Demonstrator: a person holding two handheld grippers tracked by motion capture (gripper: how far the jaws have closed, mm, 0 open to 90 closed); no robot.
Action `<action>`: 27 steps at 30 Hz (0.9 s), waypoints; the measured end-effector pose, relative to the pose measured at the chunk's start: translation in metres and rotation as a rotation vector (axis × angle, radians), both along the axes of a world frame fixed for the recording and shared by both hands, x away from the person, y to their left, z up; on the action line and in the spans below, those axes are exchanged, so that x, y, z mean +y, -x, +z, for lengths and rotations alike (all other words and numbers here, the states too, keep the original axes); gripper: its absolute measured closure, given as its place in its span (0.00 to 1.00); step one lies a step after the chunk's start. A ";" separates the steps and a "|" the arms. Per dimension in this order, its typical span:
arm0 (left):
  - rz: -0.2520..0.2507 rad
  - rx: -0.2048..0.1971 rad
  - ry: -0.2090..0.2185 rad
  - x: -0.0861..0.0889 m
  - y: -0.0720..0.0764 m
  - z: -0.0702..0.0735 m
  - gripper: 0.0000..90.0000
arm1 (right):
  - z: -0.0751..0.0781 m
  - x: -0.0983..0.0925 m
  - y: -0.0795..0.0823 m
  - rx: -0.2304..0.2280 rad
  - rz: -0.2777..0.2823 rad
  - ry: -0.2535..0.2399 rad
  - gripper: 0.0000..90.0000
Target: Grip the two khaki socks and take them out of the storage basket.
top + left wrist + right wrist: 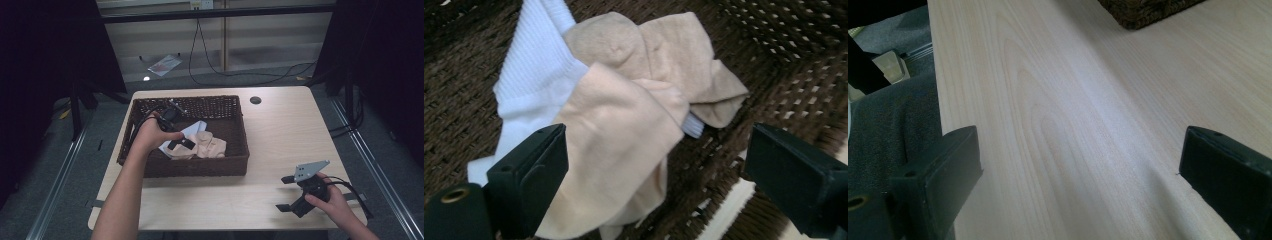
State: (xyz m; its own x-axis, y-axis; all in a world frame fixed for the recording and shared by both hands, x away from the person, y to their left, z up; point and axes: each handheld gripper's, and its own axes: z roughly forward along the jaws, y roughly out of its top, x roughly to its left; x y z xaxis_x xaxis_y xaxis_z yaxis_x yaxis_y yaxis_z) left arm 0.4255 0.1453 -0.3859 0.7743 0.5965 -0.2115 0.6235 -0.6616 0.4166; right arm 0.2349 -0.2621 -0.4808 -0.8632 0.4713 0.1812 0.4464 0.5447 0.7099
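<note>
Left tool (654, 165) gaping, crumpled beige cloth (624, 130) under it

Dark brown woven wicker basket (235, 107): rough, matt. Inside it, beige soft knit cloth (624, 130), smooth and matt, over white ribbed cloth (536, 75) at its 10 o'clock. Pale wood-grain table (1073, 125): smooth, slight sheen. Black gripper jaws look like matt plastic.

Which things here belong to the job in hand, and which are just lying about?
In the job:
- left claw, open over the clothes
- beige cloth
- white cloth
- wicker basket that holds them

Lying about:
- right claw, open over bare table
- black round cap in the tabletop
- cable on the floor
- packet on the floor
</note>
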 end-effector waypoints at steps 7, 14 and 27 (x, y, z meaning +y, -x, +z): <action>0.010 -0.014 -0.043 -0.001 -0.006 -0.010 0.23 | 0.000 0.000 0.000 0.000 0.002 -0.008 0.03; 0.027 -0.008 -0.070 0.000 -0.009 -0.026 0.31 | 0.000 0.000 0.000 0.000 0.002 -0.003 0.03; 0.007 -0.018 -0.111 -0.002 -0.014 -0.040 0.52 | 0.000 0.000 0.000 0.002 0.003 0.000 0.03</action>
State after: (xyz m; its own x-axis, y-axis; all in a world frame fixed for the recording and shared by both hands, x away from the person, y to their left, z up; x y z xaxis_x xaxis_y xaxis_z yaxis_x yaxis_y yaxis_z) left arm 0.4390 0.1437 -0.4263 0.7732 0.6207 -0.1302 0.6212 -0.7001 0.3521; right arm 0.2351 -0.2622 -0.4810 -0.8642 0.4688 0.1828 0.4461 0.5457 0.7094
